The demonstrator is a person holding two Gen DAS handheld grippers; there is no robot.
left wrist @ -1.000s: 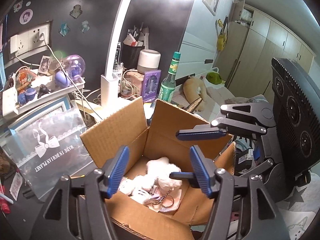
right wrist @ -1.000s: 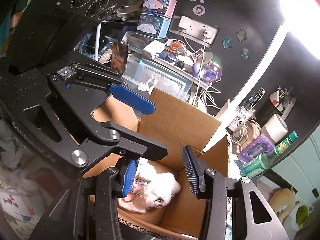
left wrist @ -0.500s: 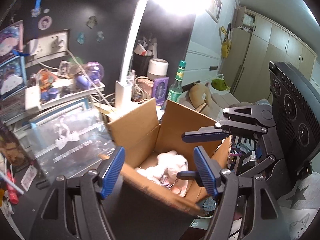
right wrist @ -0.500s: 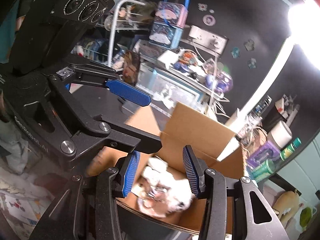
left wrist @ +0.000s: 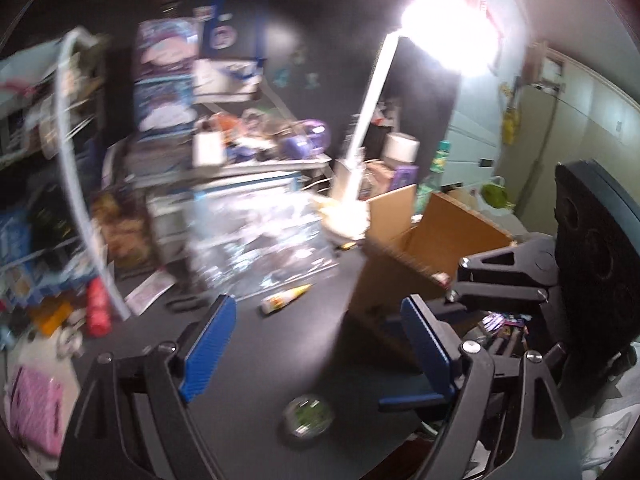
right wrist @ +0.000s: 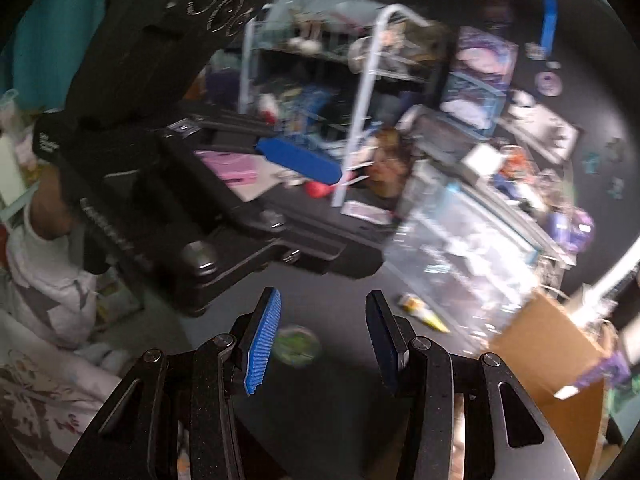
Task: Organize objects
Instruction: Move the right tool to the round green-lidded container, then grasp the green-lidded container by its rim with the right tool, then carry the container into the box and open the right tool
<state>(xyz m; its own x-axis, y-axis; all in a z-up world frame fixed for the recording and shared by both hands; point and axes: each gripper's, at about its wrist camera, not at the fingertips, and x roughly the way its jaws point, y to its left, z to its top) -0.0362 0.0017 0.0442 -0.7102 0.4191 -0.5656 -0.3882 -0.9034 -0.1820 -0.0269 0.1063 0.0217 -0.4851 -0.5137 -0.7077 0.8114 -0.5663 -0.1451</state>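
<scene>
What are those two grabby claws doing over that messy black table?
A person holds a claw in each hand and is tidying up. Both the left gripper and the right gripper are open and empty. They hang over the black table, near a small round green thing and a little yellow tube. The cardboard box for the toys stands off to the right. The picture is blurry, so I can't tell which they will grab.

A round container (left wrist: 307,421) lies on the surface (left wrist: 280,344) at lower centre of the left wrist view. A tube (left wrist: 285,298) lies beyond it, mid-frame. The cardboard box (left wrist: 424,252) stands to the right, a lamp (left wrist: 370,120) behind it, cluttered shelves (left wrist: 60,128) at far left.
</scene>
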